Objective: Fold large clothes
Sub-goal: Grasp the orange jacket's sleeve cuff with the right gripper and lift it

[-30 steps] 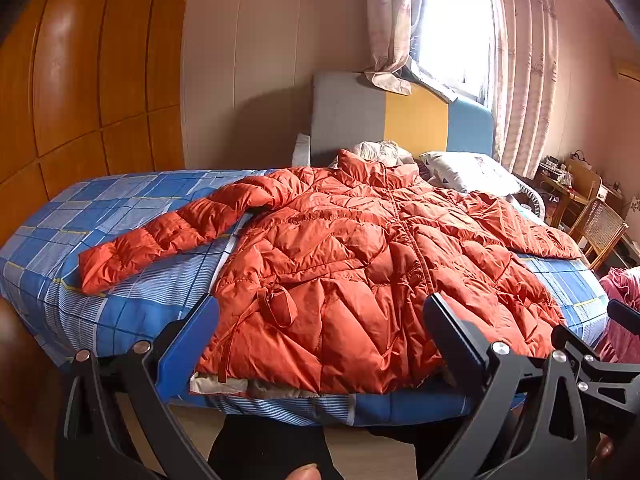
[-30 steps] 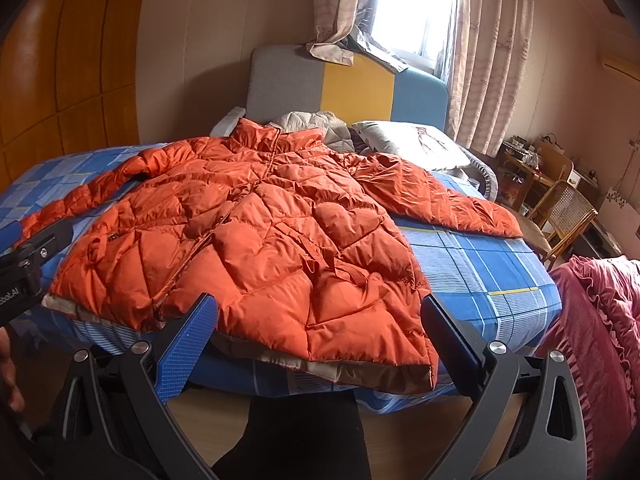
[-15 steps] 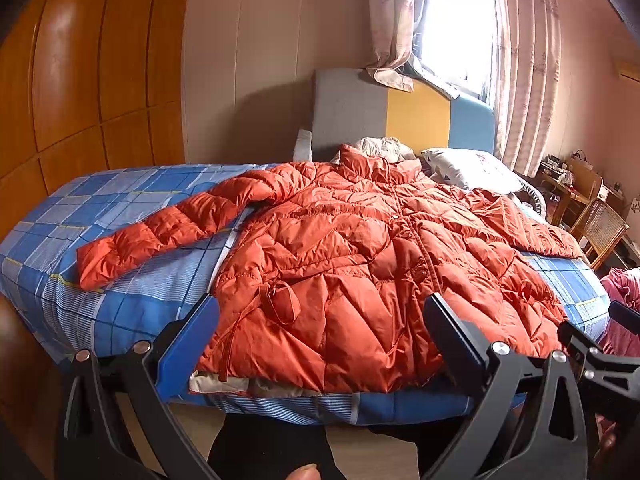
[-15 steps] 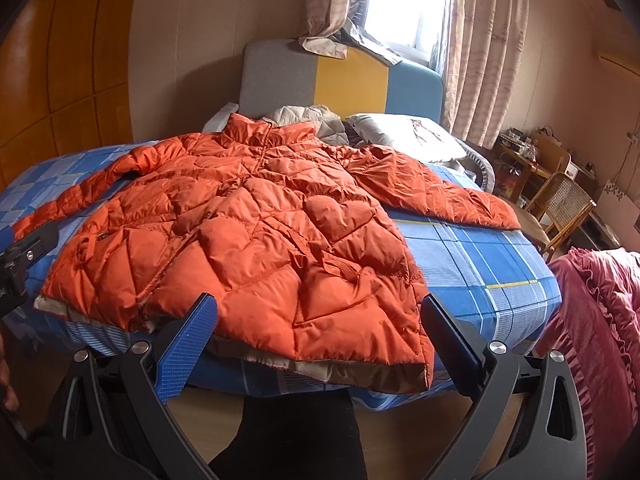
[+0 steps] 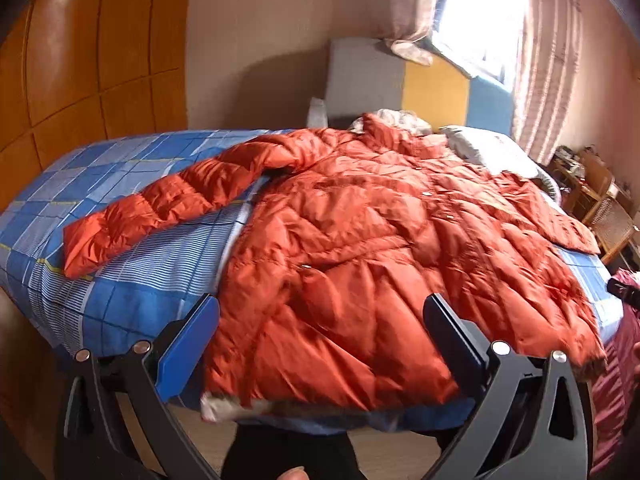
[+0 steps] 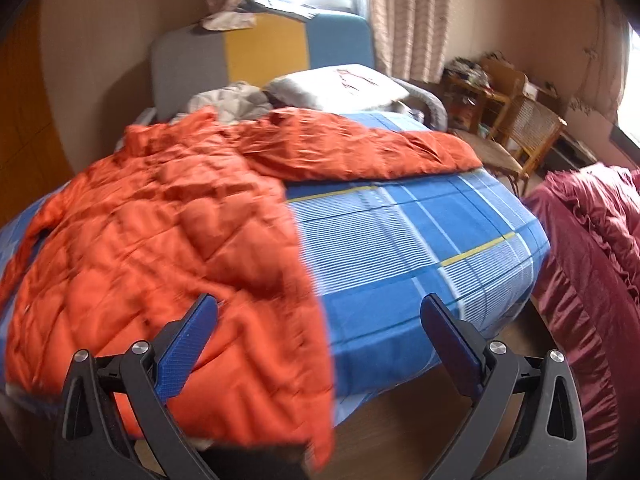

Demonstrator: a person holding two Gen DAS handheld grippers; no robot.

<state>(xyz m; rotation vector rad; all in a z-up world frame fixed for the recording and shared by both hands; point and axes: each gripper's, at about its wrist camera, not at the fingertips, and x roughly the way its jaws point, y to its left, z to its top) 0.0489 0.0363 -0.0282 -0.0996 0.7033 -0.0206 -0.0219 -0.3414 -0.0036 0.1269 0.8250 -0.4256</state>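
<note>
A large orange quilted down jacket (image 5: 360, 240) lies spread flat, front up, on a bed with a blue checked sheet (image 5: 120, 184). Its left sleeve (image 5: 168, 204) stretches out to the left; its right sleeve (image 6: 360, 148) stretches right in the right wrist view, where the body (image 6: 160, 232) fills the left. My left gripper (image 5: 320, 332) is open and empty, just in front of the jacket's hem. My right gripper (image 6: 320, 332) is open and empty, near the hem's right corner and the bed's foot edge (image 6: 400, 352).
A grey, yellow and blue headboard (image 5: 420, 84) and pillows (image 6: 340, 88) are at the far end. A maroon ruffled cover (image 6: 592, 280) lies right of the bed. Wicker chairs (image 6: 528, 132) stand at the back right. A wooden wardrobe (image 5: 80, 60) lines the left wall.
Both grippers have moved closer to the bed. The right gripper has swung right, so the jacket now sits left in its view. The jacket has not moved.
</note>
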